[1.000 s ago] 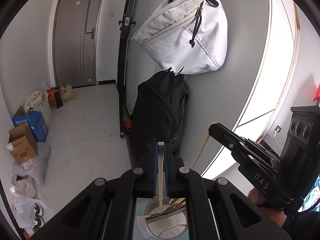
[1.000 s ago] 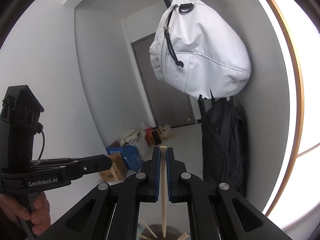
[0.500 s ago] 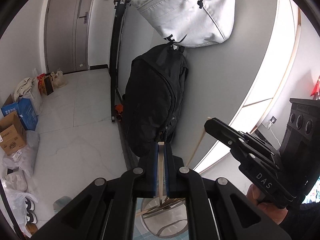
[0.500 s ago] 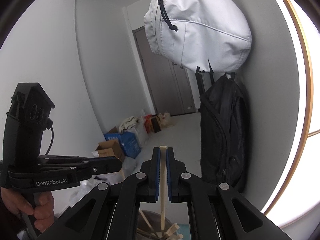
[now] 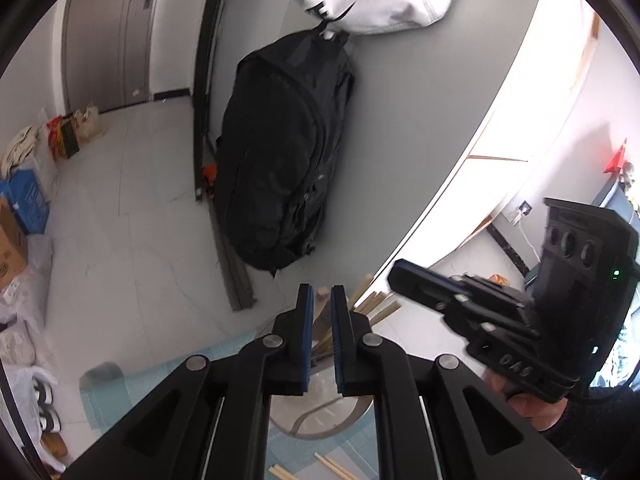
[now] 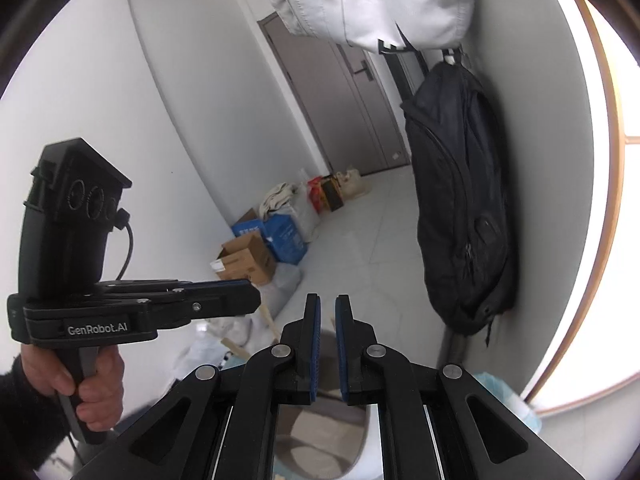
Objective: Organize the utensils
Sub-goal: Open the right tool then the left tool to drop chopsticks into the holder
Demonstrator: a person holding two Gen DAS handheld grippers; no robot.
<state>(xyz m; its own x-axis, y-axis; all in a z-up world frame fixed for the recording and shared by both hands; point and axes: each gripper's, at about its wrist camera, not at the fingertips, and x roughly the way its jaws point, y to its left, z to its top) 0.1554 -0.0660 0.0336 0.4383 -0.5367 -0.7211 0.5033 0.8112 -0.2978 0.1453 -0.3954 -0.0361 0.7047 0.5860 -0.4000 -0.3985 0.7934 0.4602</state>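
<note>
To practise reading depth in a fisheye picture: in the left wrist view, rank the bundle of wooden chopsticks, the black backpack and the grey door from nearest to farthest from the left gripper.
1. Bundle of wooden chopsticks, just beyond the left gripper, slightly right.
2. Black backpack, hanging on the wall ahead.
3. Grey door, far upper left, down the hallway.

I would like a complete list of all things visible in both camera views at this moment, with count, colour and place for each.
chopsticks: several, pale wood, standing in the holder below the left gripper; a few more loose on the mat
holder: one, grey metal, round, on the mat
mat: one, light blue, under the holder
black backpack: one, hanging on the grey wall
white bag: one, hanging above the backpack
door: one, grey-brown, far end of the hall
boxes: one brown, one blue, on the floor by the wall
left gripper: black with blue pads, fingers slightly apart, empty
right gripper: black with blue pads, fingers slightly apart, empty
</note>
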